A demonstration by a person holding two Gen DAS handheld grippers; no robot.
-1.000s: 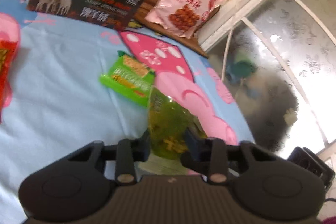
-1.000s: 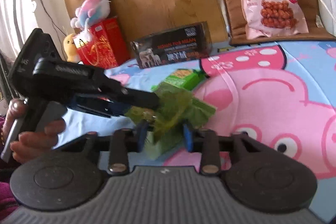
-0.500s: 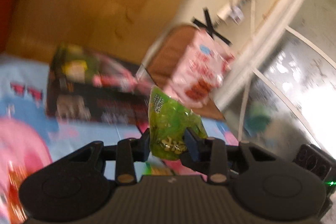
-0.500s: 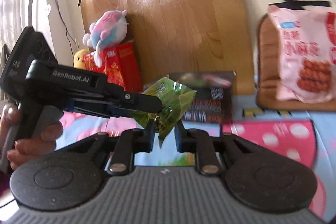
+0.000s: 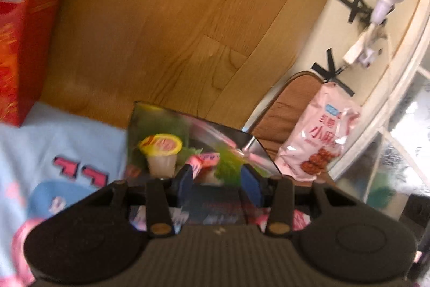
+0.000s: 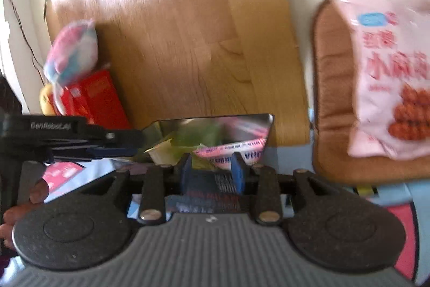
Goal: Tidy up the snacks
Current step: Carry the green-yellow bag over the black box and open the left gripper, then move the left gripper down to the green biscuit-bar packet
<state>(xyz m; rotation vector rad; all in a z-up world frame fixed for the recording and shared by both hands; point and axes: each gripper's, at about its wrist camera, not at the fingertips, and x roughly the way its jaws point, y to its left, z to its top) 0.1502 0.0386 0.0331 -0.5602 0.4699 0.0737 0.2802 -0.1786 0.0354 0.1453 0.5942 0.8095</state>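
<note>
A black open-topped box (image 5: 236,137) with a shiny inside stands on the cartoon-print cloth against the wooden board; it also shows in the right wrist view (image 6: 215,123). Inside lie a yellow-lidded jelly cup (image 5: 161,152), pink wrapped snacks (image 5: 207,159) (image 6: 236,149) and green packets (image 5: 228,166) (image 6: 199,137). My left gripper (image 5: 219,180) is open and empty just in front of the box. My right gripper (image 6: 212,170) is open and empty at the box's near wall. The left gripper (image 6: 113,144) reaches over the box's left end in the right wrist view.
A large pink snack bag (image 5: 319,131) (image 6: 389,77) leans on a brown cushion (image 6: 333,104) to the right. A red box (image 5: 24,45) (image 6: 99,98) with a plush toy (image 6: 72,53) stands at the left. A wooden board (image 5: 174,31) backs the cloth.
Both grippers held the green packet, lifted it and carried it to the black box. Both have now opened and let it go; the packet is no longer between the fingers.
</note>
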